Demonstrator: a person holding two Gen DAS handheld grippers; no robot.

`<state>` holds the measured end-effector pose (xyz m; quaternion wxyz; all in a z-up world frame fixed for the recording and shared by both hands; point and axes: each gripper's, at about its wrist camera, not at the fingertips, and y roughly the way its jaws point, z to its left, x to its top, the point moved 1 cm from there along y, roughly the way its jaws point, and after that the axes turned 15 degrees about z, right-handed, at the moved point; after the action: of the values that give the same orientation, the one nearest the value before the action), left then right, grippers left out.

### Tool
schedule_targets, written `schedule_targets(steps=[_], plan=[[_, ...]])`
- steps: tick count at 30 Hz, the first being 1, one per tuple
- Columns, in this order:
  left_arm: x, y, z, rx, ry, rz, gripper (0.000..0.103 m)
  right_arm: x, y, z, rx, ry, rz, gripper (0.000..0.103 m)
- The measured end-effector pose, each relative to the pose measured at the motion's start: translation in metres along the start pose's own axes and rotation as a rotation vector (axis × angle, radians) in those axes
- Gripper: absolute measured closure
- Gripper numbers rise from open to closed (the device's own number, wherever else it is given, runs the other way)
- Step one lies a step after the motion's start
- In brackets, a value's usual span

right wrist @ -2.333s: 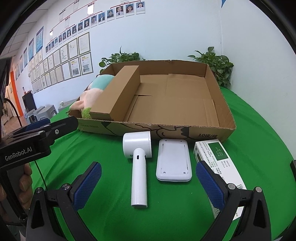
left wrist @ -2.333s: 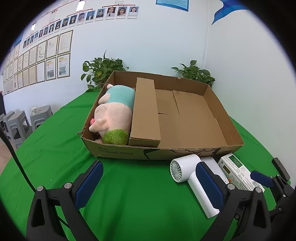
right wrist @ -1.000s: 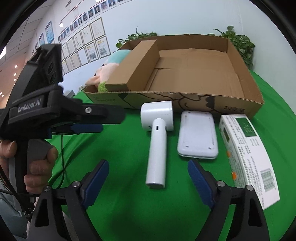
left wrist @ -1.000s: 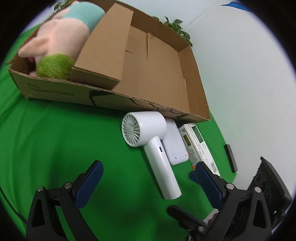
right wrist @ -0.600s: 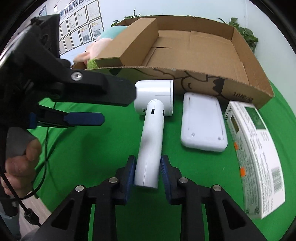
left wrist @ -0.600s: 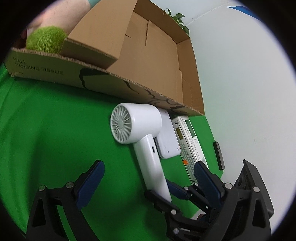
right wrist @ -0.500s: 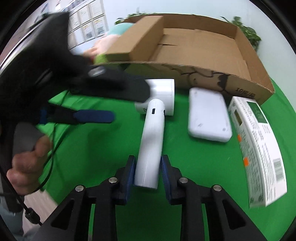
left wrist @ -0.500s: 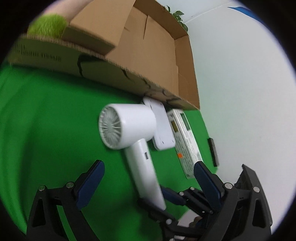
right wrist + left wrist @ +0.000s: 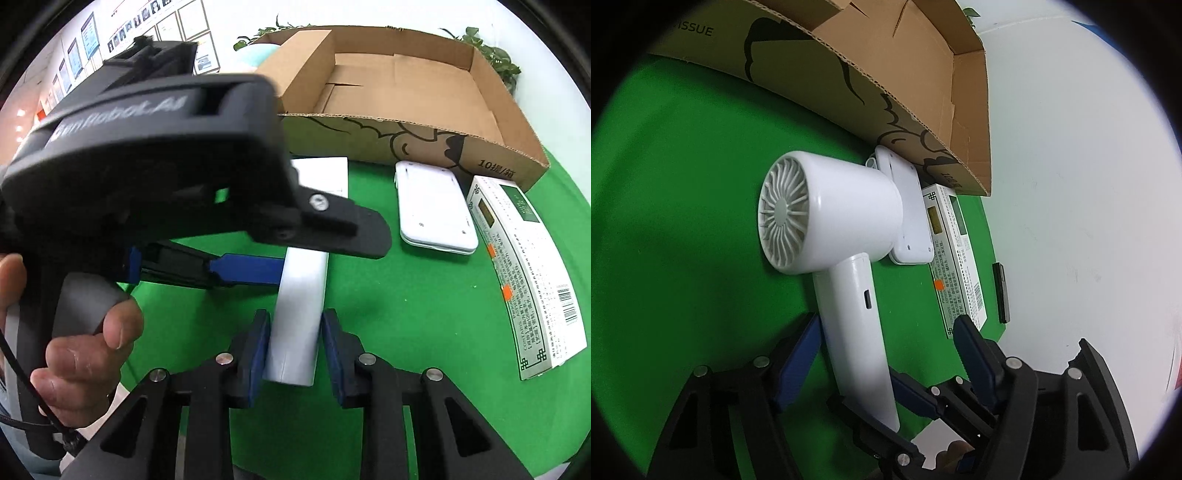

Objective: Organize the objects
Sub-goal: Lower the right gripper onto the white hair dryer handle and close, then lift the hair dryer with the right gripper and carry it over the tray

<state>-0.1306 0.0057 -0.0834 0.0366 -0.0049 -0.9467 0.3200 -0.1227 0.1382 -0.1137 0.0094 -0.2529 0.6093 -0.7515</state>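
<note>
A white hair dryer [image 9: 831, 225] lies on the green table, its handle [image 9: 301, 314] pointing at me. My right gripper [image 9: 295, 328] is shut on the end of the handle. My left gripper [image 9: 886, 347] is open around the handle higher up; its left pad touches the handle, its right pad stands apart. The left gripper's body [image 9: 147, 155] hides the dryer's head in the right wrist view. The brown cardboard box [image 9: 491, 147] stands behind, its right compartment bare.
A white flat device [image 9: 432, 206] and a white-green carton [image 9: 524, 269] lie right of the dryer, in front of the box. A cardboard divider [image 9: 306, 62] splits the box. A small black bar [image 9: 1001, 291] lies at the table's right edge. A potted plant [image 9: 495, 59] stands behind.
The right gripper closed on the dryer's handle about half a second ago and still holds it. The left gripper has moved in over the handle and narrowed its jaws around it.
</note>
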Motion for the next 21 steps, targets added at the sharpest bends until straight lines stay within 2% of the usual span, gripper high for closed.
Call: schedule_targets(steps=[3, 8, 9, 10, 13, 16, 21], plan=[[0.0, 0.004, 0.001, 0.026, 0.003, 0.0, 0.045, 0.001, 0.0, 0.001, -0.009, 0.001, -0.005, 0.076], [-0.005, 0.0, 0.003, 0.065, 0.002, 0.003, 0.059, 0.004, -0.002, 0.005, -0.022, -0.012, -0.011, 0.076], [-0.005, 0.002, 0.003, 0.073, 0.003, 0.005, 0.068, 0.004, -0.003, 0.006, -0.028, -0.017, -0.014, 0.076], [-0.006, 0.003, 0.003, 0.086, 0.002, 0.007, 0.07, 0.003, -0.003, 0.008, -0.035, -0.022, -0.018, 0.076], [-0.007, 0.003, 0.002, 0.1, 0.003, 0.007, 0.073, 0.005, -0.004, 0.01, -0.044, -0.02, -0.028, 0.076], [-0.008, 0.001, 0.0, 0.125, 0.005, 0.0, 0.073, -0.01, -0.008, 0.01, -0.037, -0.022, -0.036, 0.076], [-0.011, -0.012, -0.014, 0.152, 0.045, -0.044, 0.073, -0.011, -0.019, 0.019, -0.055, -0.04, -0.085, 0.076]])
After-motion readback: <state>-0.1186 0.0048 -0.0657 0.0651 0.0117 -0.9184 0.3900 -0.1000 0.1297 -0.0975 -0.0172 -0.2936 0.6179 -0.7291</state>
